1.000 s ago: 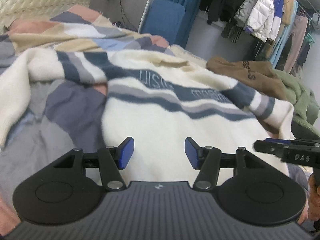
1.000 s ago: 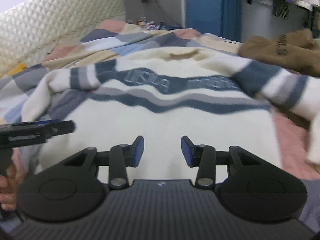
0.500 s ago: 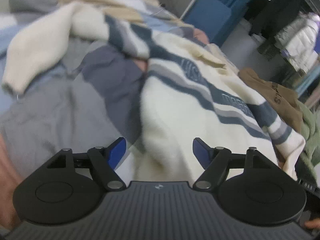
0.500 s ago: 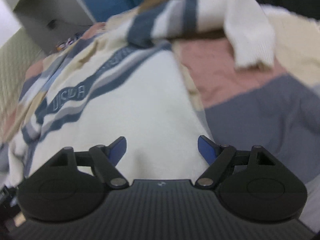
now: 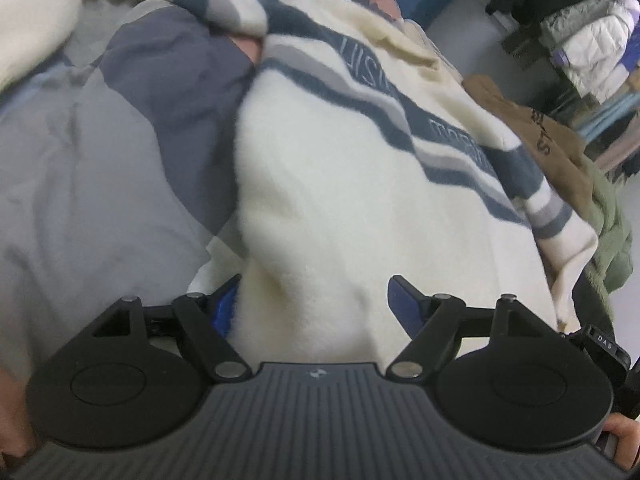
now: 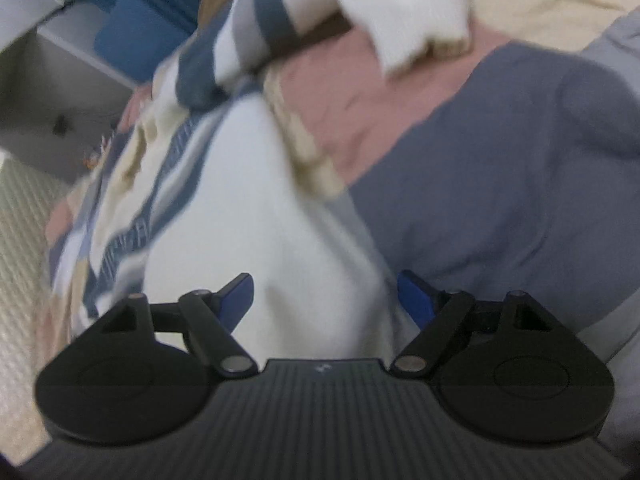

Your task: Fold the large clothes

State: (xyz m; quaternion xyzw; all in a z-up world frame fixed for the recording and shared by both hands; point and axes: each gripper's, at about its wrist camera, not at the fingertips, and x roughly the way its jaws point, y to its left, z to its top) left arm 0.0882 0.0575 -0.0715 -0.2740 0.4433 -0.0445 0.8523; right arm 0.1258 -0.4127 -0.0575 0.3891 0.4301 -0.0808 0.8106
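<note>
The left claw (image 5: 312,304) is wide apart, with the near edge of the sweater (image 5: 340,184) between its fingers, not pinched. The right claw (image 6: 326,296) is wide apart at the other bottom corner, likely so both can grab the hem. The sweater lies flat on the quilt (image 5: 100,168). Far off hang coats (image 5: 588,44).

- sweater (image 5: 328,184): cream white; navy and grey stripes ahead of the claw, with grey lettering in the navy band.
- bed cover (image 5: 120,152): patchwork blocks of grey, slate blue, pink and beige beside the claw.
- gripper pads (image 5: 404,300): blue, on black arms.
- brown garment (image 5: 548,140): tan, dark lettering, far right of the claw.
- green garment (image 5: 612,224): olive.
</note>
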